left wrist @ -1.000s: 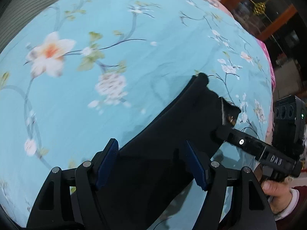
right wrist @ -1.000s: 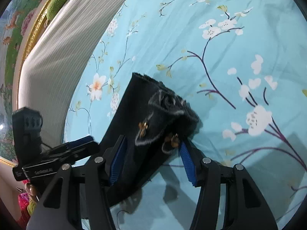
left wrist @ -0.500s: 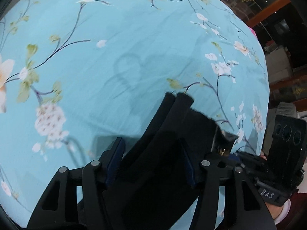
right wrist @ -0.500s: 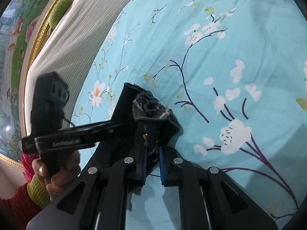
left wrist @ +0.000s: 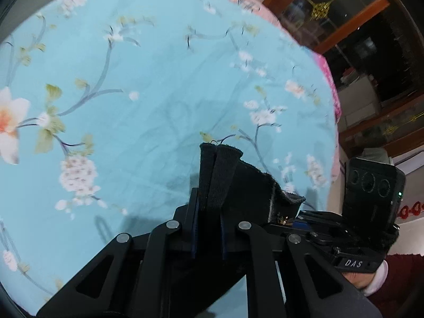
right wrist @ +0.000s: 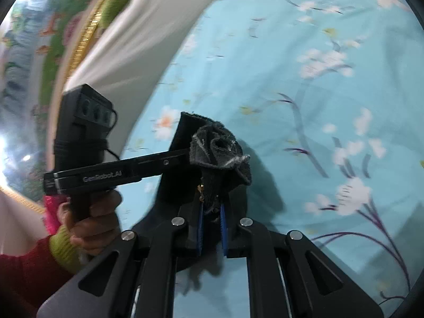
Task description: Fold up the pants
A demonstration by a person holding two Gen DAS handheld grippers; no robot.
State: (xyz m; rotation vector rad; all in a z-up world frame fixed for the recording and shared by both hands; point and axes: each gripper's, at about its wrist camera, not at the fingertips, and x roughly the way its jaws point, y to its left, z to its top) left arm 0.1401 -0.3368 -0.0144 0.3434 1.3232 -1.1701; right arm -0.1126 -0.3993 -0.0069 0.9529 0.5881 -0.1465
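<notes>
The black pants (left wrist: 246, 182) hang between my two grippers above the floral bed sheet (left wrist: 127, 100). My left gripper (left wrist: 208, 228) is shut on a folded edge of the pants that sticks up between its blue pads. My right gripper (right wrist: 211, 225) is shut on the bunched waistband end of the pants (right wrist: 220, 148). The right gripper also shows in the left wrist view (left wrist: 304, 218), at the far corner of the same edge. The left gripper shows in the right wrist view (right wrist: 175, 159), close beside the bunched cloth. The lower part of the pants is hidden behind the gripper bodies.
The turquoise sheet (right wrist: 318, 106) spreads under both grippers. A white striped headboard cushion (right wrist: 137, 34) and a gold-framed picture (right wrist: 34, 53) lie to the left. A pink cover (left wrist: 328, 79) and wooden cabinets (left wrist: 357, 16) stand past the bed's far edge.
The left gripper has shut on the pants edge, after the right one shut. Both grippers have lifted the cloth off the sheet and come closer together.
</notes>
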